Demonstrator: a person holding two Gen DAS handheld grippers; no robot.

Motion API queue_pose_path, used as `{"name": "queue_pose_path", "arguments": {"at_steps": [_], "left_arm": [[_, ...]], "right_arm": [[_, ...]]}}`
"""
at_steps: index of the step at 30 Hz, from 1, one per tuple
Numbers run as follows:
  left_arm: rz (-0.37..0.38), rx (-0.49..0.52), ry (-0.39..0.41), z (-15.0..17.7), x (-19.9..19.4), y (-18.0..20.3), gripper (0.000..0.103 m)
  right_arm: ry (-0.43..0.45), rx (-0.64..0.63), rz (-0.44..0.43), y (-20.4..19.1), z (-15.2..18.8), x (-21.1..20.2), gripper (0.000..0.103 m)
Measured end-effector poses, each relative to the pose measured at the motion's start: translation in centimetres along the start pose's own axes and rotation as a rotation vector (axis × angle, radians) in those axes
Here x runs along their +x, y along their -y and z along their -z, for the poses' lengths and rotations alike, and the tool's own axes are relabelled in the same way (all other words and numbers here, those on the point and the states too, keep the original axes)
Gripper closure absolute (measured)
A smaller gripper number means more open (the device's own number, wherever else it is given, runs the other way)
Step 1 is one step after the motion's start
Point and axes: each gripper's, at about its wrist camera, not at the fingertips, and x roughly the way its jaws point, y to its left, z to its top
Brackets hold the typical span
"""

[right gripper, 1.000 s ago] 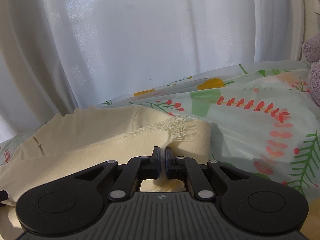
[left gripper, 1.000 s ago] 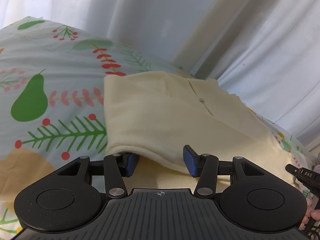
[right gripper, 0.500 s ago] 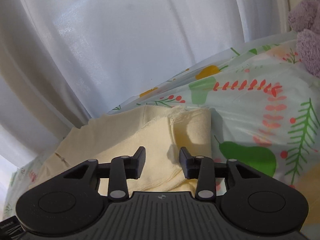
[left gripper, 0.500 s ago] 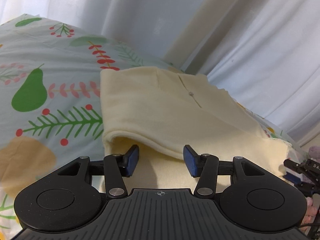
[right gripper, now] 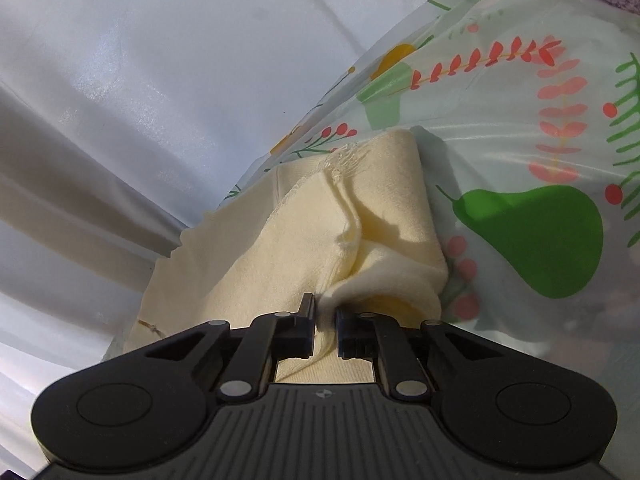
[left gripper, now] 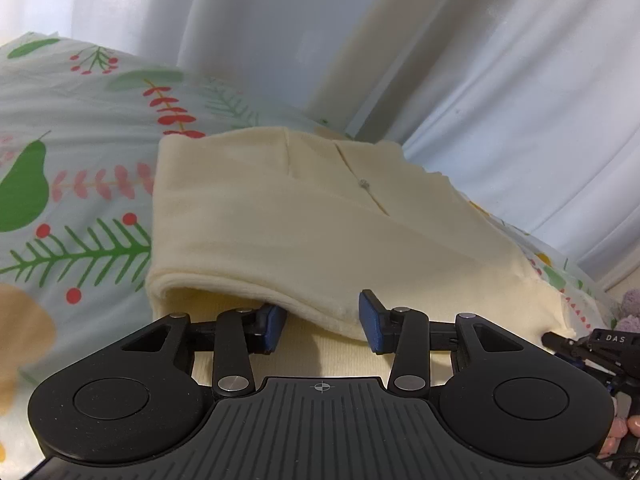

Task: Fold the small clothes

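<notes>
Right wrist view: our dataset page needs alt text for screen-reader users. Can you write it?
The right tool is nearly shut on a bunched fold of a cream garment, seen along its two black fingers. The garment lies on a pale sheet printed with pears and red sprigs, with a white curtain behind.
</notes>
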Motion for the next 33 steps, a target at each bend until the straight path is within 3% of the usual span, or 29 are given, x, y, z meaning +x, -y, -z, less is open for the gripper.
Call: {"name": "queue_pose_path", "arguments": {"at_steps": [6,9,11,12,15,18,21,24,27,28,30,33], "left_arm": [[-0.029,0.039,0.018,-0.4,0.6,0.4,0.058],[-0.019,0.060,-0.011,-0.4,-0.1,0.2,0.058],[-0.011,0.079,-0.032,-0.3,-1.2,0.0,0.057],[0.002,0.084,-0.042,-0.3,-1.9,-0.1,0.058],[0.101,0.068,-0.036,-0.4,-4.1,-0.6,0.052],[0.145,0.046,-0.012,-1.2,-4.7,-0.6,0.048],[0.074,0.085,0.007,-1.9,-3.2,0.1,0.051],[0.030,0.166,-0.001,-2.1,-1.2,0.7,0.055],[-0.067,0.225,-0.024,-2.0,0.4,0.6,0.063],[-0.092,0.243,-0.018,-2.0,0.8,0.3,0.066],[-0.068,0.221,-0.026,-2.5,1.3,-0.4,0.067],[-0.091,0.202,-0.008,-3.3,1.9,-1.1,0.084]], "right_arm": [[0.081,-0.052,0.029,-0.5,-1.1,1.0,0.094],[0.066,-0.024,0.019,-0.1,-1.1,0.6,0.091],[0.025,-0.072,0.016,-0.4,-1.1,-0.3,0.085],[0.011,-0.108,0.011,-0.7,-1.0,-0.9,0.079],[0.023,-0.237,-0.018,-1.8,-0.4,-3.5,0.079],[0.101,-0.356,0.024,-3.2,-0.4,-4.8,0.078],[0.132,-0.423,0.051,-4.4,-0.8,-3.7,0.078],[0.096,-0.484,0.047,-5.7,-0.7,-0.9,0.079],[0.042,-0.598,0.153,-6.7,0.5,2.1,0.085],[0.078,-0.644,0.165,-6.7,1.1,2.4,0.087],[0.104,-0.713,0.207,-7.0,1.5,2.9,0.088],[0.109,-0.701,0.214,-7.0,1.0,3.4,0.088]]}}
